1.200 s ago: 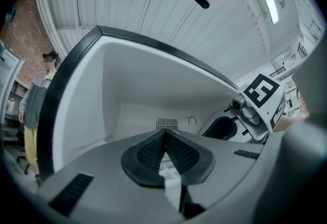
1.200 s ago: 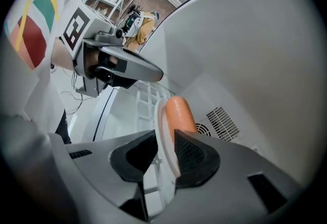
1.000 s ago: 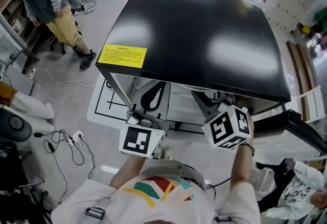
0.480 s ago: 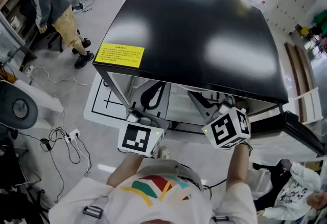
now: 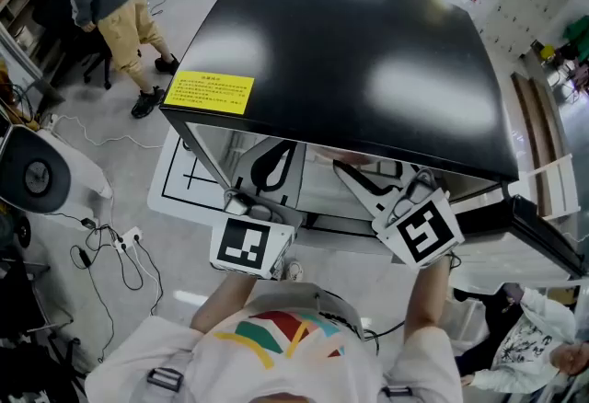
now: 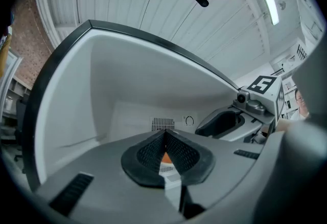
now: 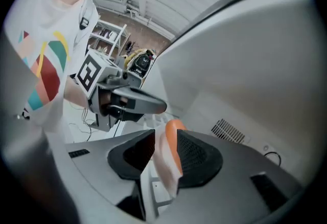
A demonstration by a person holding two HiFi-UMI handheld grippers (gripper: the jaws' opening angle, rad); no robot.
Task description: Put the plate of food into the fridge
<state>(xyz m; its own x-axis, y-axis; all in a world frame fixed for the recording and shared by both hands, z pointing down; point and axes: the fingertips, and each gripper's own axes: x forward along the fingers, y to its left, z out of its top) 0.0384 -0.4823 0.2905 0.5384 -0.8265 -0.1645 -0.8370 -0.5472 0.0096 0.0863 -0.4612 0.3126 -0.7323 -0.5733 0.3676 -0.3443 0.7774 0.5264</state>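
As the person leaned in at the open front of the black-topped fridge, both tools were reached under its top edge and into the white compartment, which suggested the plate was being carried to a spot inside. The right gripper had its fingers pinching a thin white edge capped with orange. I took this to be the rim of the plate of food, seen edge-on and blurred, so little else of it could be made out. Gripping at the rim would keep the food clear of the fingers. The left gripper had its fingers pressed together, with only a sliver of orange showing deep in the cleft; whether that was something gripped could not be told. Straight ahead of the left fingers lay the compartment's pale back wall with a small vent, and the right gripper sat just beside them, off to their right. From above, the fridge top hid the plate, so whether it rested on a shelf yet could not be told. The set-down looked near but not done.
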